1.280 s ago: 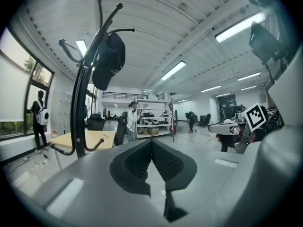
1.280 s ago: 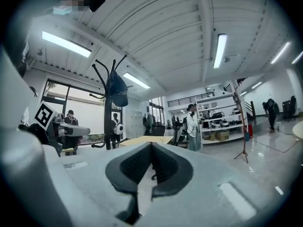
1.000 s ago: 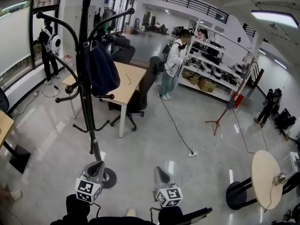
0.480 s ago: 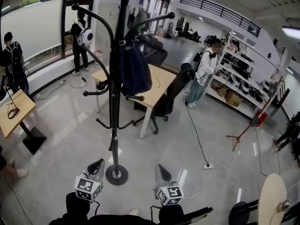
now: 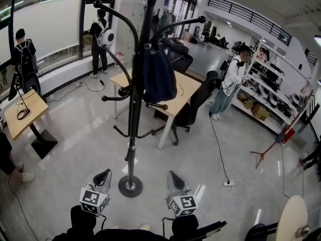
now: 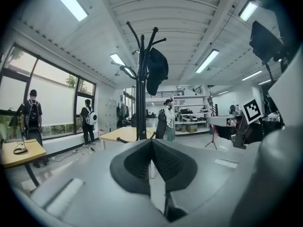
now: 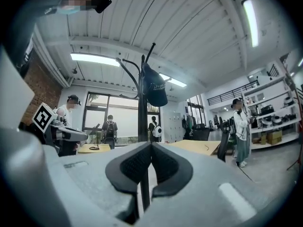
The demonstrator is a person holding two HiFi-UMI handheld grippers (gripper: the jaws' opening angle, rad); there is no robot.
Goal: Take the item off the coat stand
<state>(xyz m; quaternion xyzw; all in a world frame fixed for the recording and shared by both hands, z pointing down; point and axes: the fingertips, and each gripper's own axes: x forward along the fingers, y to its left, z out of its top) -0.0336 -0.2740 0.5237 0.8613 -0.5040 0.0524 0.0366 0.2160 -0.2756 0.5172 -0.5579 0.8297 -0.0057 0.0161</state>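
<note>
A black coat stand [image 5: 134,134] rises from a round base on the floor, just ahead of me. A dark navy bag [image 5: 159,75] hangs from one of its upper hooks. My left gripper [image 5: 104,174] is low in the head view, just left of the stand's base, jaws shut and empty. My right gripper [image 5: 172,175] is low to the right of the base, also shut with nothing in it. The left gripper view shows its shut tips [image 6: 151,141] below the stand [image 6: 141,103] and bag [image 6: 156,73]. The right gripper view shows the bag [image 7: 154,90] high above its tips [image 7: 151,144].
A wooden desk [image 5: 186,87] and a black office chair [image 5: 194,104] stand behind the stand. A small table [image 5: 20,118] is at the left. People stand by the window and near the shelves [image 5: 271,102]. A cable and power strip [image 5: 228,183] lie on the floor at the right.
The coat stand has come closer and shifted right toward the middle of the head view. Both grippers stay low, shut and empty.
</note>
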